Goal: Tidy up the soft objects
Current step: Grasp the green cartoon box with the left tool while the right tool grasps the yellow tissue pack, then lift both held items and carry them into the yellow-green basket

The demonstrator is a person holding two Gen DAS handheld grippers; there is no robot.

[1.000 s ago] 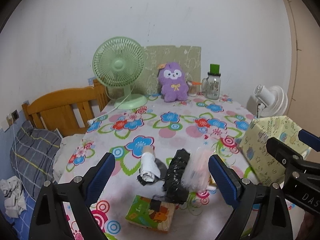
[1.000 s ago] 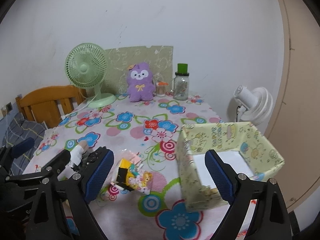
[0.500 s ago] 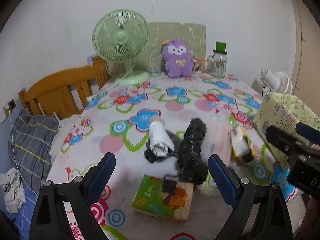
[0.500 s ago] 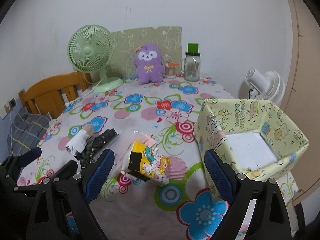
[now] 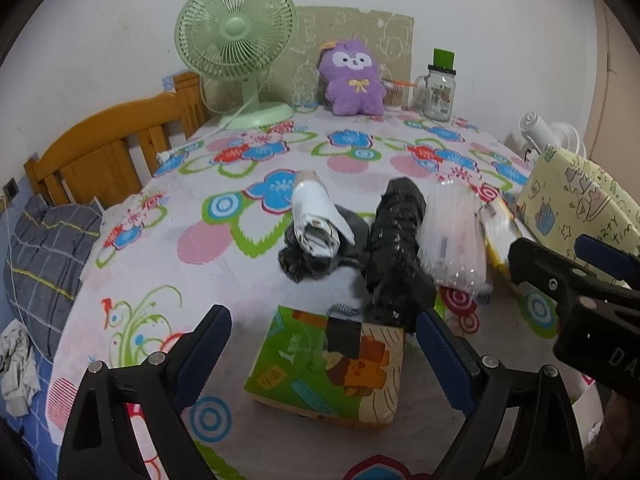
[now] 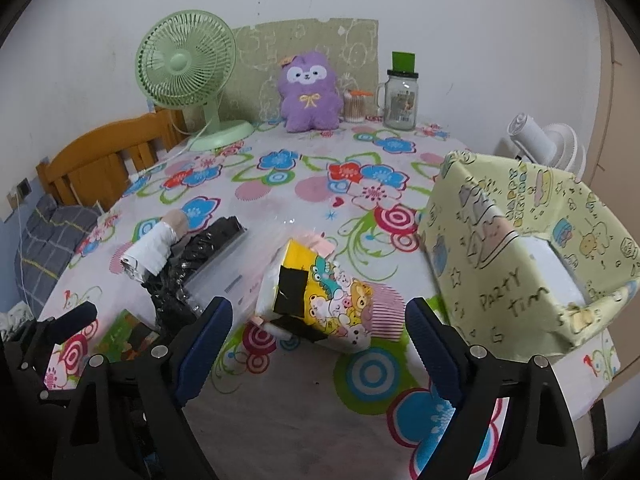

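The left claw hangs spread over the green tissue pack. Right of that pack, the right claw is closing, empty, around the yellow tissue pack.

- The left gripper, a black two-finger clamp with ribbed dark-blue pads, points downward at a slant; its jaws stand wide apart, and neither pad touches anything.
- The right gripper, of the same black build with ribbed blue pads, also tilts downward; its jaws are closing slightly yet remain wide, pressing on nothing.
- The two grippers sit side by side: the right one's black arm shows at the right edge of the left wrist view, and the left one's shows at the lower left of the right wrist view.
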